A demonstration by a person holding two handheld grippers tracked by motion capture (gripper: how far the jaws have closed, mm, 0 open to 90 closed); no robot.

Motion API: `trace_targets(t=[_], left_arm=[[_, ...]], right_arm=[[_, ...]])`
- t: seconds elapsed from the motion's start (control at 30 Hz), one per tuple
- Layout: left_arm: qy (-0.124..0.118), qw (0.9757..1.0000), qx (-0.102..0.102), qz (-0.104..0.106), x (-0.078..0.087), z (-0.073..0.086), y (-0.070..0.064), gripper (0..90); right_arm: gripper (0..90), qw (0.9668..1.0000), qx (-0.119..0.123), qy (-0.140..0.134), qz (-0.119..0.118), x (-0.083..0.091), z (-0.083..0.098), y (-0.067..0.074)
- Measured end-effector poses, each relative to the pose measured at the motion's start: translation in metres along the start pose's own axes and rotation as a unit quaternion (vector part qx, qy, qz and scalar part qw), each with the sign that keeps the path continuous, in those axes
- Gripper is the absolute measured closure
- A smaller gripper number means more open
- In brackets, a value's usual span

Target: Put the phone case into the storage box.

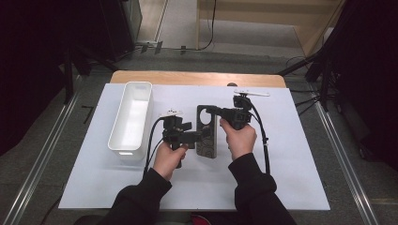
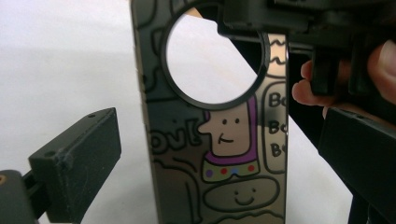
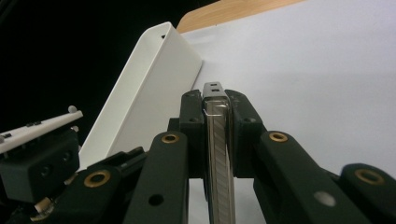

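High view: I see the phone case [image 1: 207, 132], dark with cartoon print and a round camera cutout at its far end, held over the white table sheet [image 1: 281, 154] between my two grippers. The right gripper [image 1: 217, 111] comes in from 3 o'clock and is clamped on the case's far end, beside the cutout. The left gripper [image 1: 202, 134] reaches in from 9 o'clock at the case's mid-length. A white rectangular bin [image 1: 131, 119] stands at 9 o'clock of the case, well apart from it.

Left gripper view: the case [image 2: 219, 154] stands upright between my own two jaws, with clear gaps on both sides; the left gripper [image 2: 219, 158] is released and touches nothing. The right gripper [image 2: 261, 18] pinches the case's rim at 1 o'clock of the cutout.

Right gripper view: I look along the case's thin edge [image 3: 218, 154], which runs from 6 to 12 o'clock straight between the pads [image 3: 194, 126]. The right gripper [image 3: 215, 105] is clenched on the case. The bin [image 3: 149, 88] lies at 10 o'clock, beyond the jaws.
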State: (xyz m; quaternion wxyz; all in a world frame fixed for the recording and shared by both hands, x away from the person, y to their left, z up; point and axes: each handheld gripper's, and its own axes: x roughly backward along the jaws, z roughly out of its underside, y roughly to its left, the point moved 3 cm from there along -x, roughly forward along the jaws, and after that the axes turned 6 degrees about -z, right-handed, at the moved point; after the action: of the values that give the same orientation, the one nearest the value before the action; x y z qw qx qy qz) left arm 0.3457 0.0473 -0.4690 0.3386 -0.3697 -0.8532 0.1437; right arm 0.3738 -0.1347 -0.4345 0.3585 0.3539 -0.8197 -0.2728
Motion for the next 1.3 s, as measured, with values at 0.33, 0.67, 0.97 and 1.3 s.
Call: trace_targets(t=[0.33, 0.67, 0.97, 1.3], left_arm=[[0.024, 0.9997, -0.003, -0.004, 0.006, -0.003, 0.003, 2.4], [0.051, 0.9980, -0.024, -0.029, 0.009, -0.005, 0.005, 14.0], [0.059, 0.9971, -0.041, -0.023, 0.017, -0.005, 0.008, 14.0], [0.053, 0.9972, -0.053, 0.000, 0.020, -0.005, 0.009, 14.1]], right_arm=[[77.0, 0.9999, 0.010, 0.009, -0.003, 0.008, -0.002, -0.006], [76.9, 0.9994, 0.023, 0.015, -0.019, 0.008, -0.001, -0.008], [77.0, 0.9987, 0.029, 0.024, -0.035, 0.010, 0.004, -0.013], [76.9, 0.9965, 0.052, 0.046, -0.047, 0.017, 0.009, -0.017]])
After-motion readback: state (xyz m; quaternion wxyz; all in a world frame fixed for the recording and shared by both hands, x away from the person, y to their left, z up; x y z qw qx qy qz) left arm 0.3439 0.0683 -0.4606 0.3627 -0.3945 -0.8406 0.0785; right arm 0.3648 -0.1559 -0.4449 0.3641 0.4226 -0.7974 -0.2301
